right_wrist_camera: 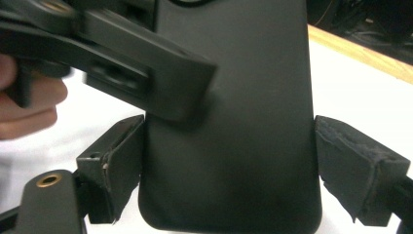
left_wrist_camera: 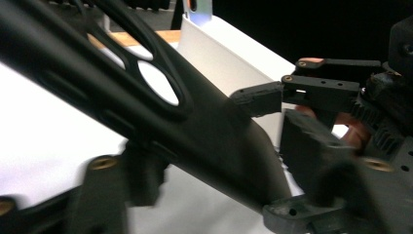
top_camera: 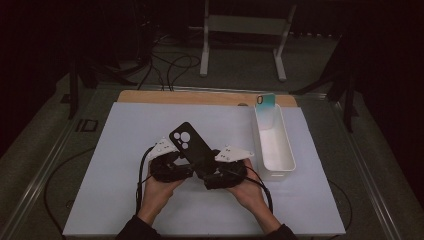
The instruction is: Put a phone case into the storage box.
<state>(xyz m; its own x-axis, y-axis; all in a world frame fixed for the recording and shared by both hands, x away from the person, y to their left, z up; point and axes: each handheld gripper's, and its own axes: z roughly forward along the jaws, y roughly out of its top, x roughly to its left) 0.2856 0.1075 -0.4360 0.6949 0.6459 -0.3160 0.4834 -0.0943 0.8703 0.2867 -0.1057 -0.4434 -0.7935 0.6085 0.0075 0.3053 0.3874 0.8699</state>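
A black phone case [top_camera: 191, 142] with round camera cut-outs is held tilted above the white mat, camera end up and away. My right gripper [top_camera: 202, 171] is shut on its lower end; in the right gripper view both pads [right_wrist_camera: 114, 161] press the side edges of the case [right_wrist_camera: 234, 146]. My left gripper [top_camera: 184, 161] comes in from the left. Its jaws stand part-way closed with the case [left_wrist_camera: 209, 136] slanting between them, blurred, and I see no firm press. One of its fingers [right_wrist_camera: 146, 63] lies across the case's face. The right gripper [left_wrist_camera: 302, 92] shows beyond.
A long white bin [top_camera: 287, 160] stands to the right on the white mat [top_camera: 125, 150], with a teal phone case [top_camera: 266, 102] upright at its far end. Behind the mat is the wooden table edge [top_camera: 200, 97]. Cables and a white stand [top_camera: 245, 25] are on the floor beyond.
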